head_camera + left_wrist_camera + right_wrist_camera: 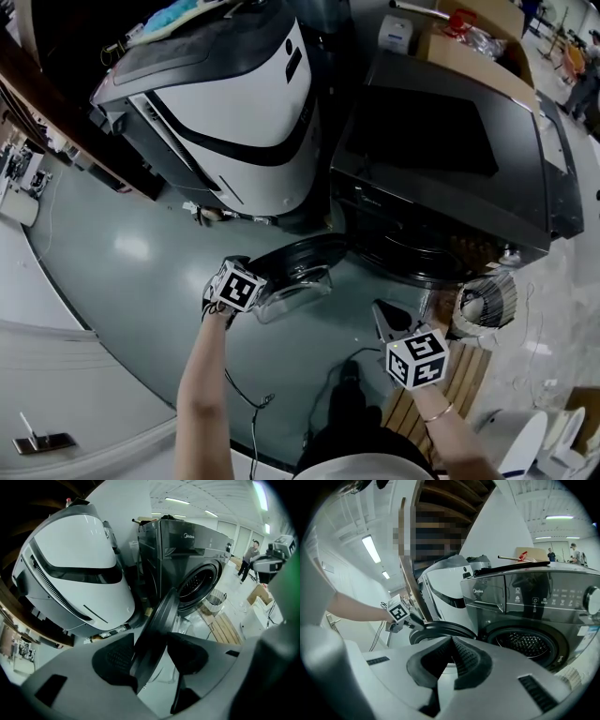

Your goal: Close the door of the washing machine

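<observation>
A dark washing machine [441, 159] stands with its round door [300, 258] swung wide open to the left of the drum opening [422, 253]. My left gripper [249, 273] is at the door's outer edge. In the left gripper view the door rim [159, 620] runs between the pads, and the gripper [150, 638] is shut on it. My right gripper [380, 311] hangs in front of the machine with nothing in it. In the right gripper view its pads [464, 656] meet, and beyond them are the door [440, 630], the left gripper [410, 620] and the drum [525, 644].
A large white appliance [234, 103] stands just left of the washing machine. A wire basket [487, 295] and a slatted wooden board [459, 375] lie at the machine's right foot. A cable [253, 403] trails over the grey floor. A person [251, 557] stands far off.
</observation>
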The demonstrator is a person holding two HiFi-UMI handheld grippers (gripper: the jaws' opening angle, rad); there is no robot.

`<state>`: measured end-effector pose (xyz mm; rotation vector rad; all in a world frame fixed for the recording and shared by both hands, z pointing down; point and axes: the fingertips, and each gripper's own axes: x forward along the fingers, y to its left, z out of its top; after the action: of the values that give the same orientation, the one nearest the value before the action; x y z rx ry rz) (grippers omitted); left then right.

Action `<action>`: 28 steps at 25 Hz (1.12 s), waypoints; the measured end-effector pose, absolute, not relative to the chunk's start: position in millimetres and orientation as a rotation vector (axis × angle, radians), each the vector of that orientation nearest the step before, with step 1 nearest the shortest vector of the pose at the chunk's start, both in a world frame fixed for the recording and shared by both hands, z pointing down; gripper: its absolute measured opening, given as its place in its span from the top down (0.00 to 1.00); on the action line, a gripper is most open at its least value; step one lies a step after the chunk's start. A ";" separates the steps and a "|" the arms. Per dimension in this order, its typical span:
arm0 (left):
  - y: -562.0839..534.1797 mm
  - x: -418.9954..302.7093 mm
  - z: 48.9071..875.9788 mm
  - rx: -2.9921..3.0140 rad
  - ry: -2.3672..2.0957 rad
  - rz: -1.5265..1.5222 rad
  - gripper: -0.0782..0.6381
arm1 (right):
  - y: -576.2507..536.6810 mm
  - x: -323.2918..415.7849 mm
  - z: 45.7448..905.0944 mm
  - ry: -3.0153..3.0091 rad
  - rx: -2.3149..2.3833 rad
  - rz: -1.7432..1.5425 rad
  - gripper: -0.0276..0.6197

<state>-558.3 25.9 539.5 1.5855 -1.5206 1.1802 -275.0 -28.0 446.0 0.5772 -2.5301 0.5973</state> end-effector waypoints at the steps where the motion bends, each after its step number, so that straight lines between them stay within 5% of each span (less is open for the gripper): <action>1: 29.6 -555.6 539.2 1.578 -1.513 1.180 0.55 | -26.1 -272.4 445.8 -2.527 0.580 0.597 0.95; 28: 89.9 -371.6 538.3 1.517 -1.470 1.056 0.63 | 38.9 -121.6 429.6 -2.504 0.658 0.586 0.95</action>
<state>-371.6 89.9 538.3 1.5168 -1.4700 1.0557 -121.6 38.9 429.6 0.6576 -2.5044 0.5861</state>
